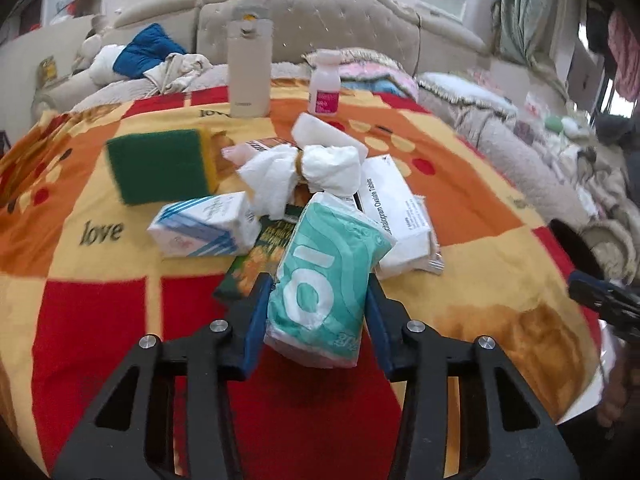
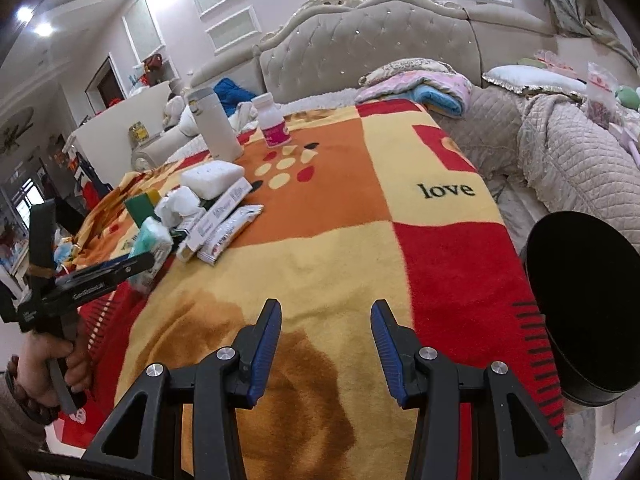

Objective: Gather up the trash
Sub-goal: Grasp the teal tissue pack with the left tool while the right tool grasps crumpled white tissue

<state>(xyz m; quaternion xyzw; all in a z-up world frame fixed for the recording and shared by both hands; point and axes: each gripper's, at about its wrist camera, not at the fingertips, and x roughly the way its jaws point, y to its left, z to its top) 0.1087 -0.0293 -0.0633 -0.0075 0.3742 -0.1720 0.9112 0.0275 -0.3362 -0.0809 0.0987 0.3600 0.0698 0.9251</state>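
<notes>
My left gripper (image 1: 318,280) is shut on a teal tissue pack (image 1: 324,280), which sits between its blue pads on the blanket. Behind it lies a pile: crumpled white tissue (image 1: 300,172), a white medicine box (image 1: 394,216), a blue-striped white box (image 1: 204,230), a green packet (image 1: 260,256) and a green-yellow sponge (image 1: 160,164). My right gripper (image 2: 326,312) is open and empty over the blanket, to the right of the pile (image 2: 208,208). A black bin (image 2: 584,312) stands at the bed's right edge. The left gripper also shows in the right wrist view (image 2: 136,264).
A beige thermos (image 1: 248,68) and a white bottle with pink label (image 1: 325,88) stand at the back of the patterned blanket (image 1: 480,272). A white block (image 1: 328,132) lies by the pile. Folded bedding and quilts (image 2: 560,152) lie to the right; a padded headboard (image 2: 360,40) is behind.
</notes>
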